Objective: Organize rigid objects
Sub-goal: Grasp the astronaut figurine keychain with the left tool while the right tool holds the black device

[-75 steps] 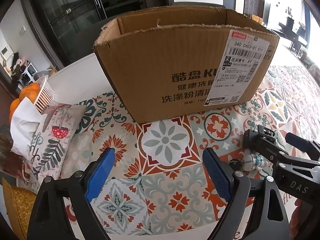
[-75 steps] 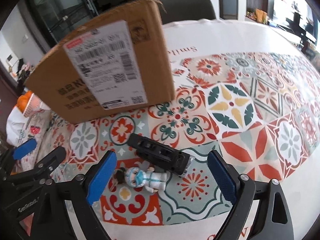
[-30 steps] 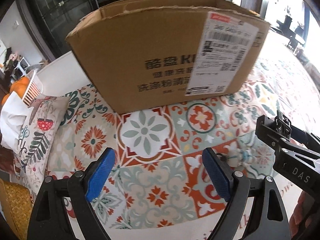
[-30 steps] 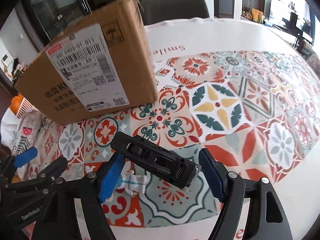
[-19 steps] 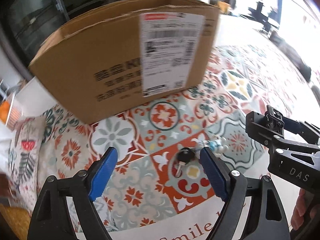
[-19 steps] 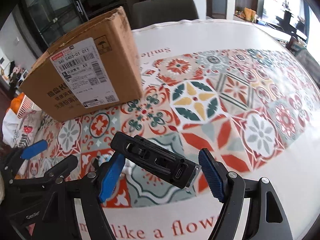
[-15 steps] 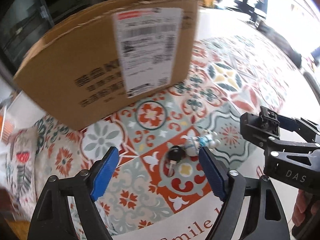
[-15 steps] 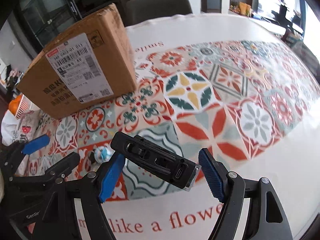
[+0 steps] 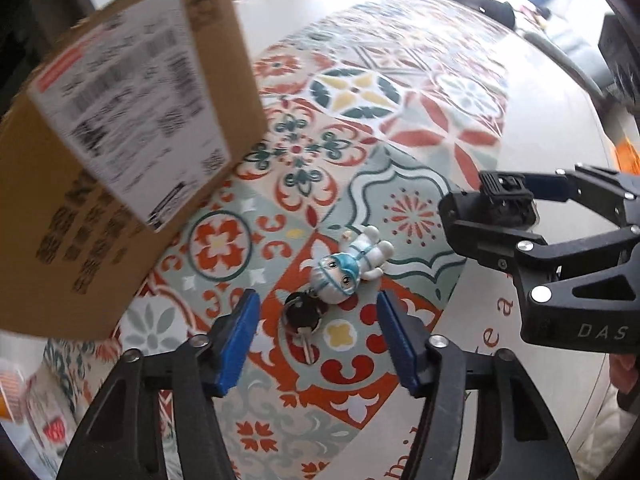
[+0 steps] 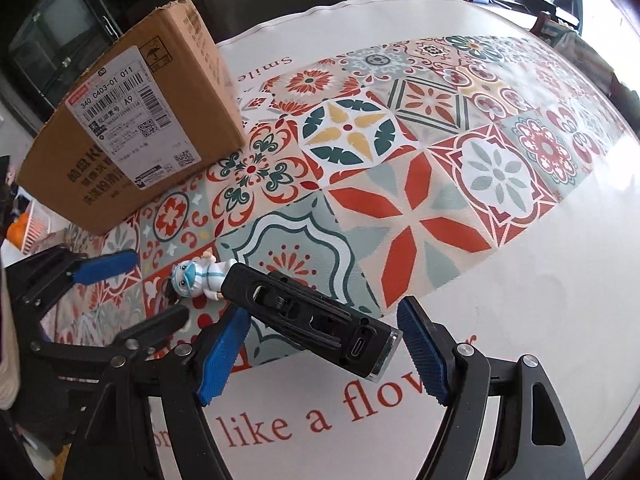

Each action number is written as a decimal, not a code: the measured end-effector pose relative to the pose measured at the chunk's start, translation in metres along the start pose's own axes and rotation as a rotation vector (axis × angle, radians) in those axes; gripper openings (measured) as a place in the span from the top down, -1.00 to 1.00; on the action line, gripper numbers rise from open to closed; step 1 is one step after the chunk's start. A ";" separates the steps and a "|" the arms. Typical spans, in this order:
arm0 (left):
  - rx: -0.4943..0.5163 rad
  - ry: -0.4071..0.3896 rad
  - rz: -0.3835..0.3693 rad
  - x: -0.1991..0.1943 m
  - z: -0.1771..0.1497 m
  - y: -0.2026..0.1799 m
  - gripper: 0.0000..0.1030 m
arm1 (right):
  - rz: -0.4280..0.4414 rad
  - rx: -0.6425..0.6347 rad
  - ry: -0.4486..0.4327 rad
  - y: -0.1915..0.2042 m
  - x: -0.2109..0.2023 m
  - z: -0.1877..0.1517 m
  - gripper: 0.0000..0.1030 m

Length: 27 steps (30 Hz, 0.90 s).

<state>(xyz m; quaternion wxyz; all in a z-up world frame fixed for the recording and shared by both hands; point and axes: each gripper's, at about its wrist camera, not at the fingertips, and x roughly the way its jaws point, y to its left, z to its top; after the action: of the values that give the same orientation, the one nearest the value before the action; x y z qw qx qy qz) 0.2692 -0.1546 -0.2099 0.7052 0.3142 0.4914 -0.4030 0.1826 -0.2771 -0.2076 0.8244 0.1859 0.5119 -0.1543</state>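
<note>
Figurine keychain (image 9: 352, 266) with black key (image 9: 302, 316) lay on the patterned desk (image 9: 400, 128), between the left hand-held gripper (image 9: 318, 336) pads (jaws just closing, not touching). Right hand-held gripper (image 10: 320, 354) clamped a black device (image 10: 312, 320). Cardboard box (image 10: 132, 148) stood nearby.

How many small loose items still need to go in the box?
2: a figurine with key on the cloth between the open left gripper fingers, and a black device held by the right gripper. Box contents hidden.

Left tool (image 9: 318, 336): now over the key (image 9: 302, 320) and doll (image 9: 350, 266), jaws narrower, just been closing.
Black device (image 10: 312, 322): now lifted off the table.
</note>
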 end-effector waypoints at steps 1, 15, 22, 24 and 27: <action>0.010 0.003 -0.002 0.002 0.001 -0.001 -0.05 | 0.000 0.003 0.001 0.000 0.000 0.000 -0.47; 0.088 0.010 -0.092 0.027 0.017 -0.012 0.38 | -0.001 0.046 0.021 -0.005 0.010 0.005 -0.47; 0.027 -0.044 -0.132 0.028 0.022 -0.009 0.48 | -0.004 0.056 0.019 -0.009 0.011 0.005 -0.47; -0.001 -0.051 -0.134 0.026 0.022 -0.007 0.48 | 0.000 0.062 0.019 -0.010 0.010 0.005 -0.47; -0.047 -0.068 -0.121 0.022 0.017 -0.006 0.48 | 0.002 0.057 0.012 -0.010 0.009 0.005 -0.47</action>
<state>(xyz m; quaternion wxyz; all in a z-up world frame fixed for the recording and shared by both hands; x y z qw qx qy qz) 0.2762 -0.1775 -0.2250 0.7032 0.2532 0.4946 -0.4436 0.1856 -0.2887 -0.2150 0.8158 0.2109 0.5121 -0.1668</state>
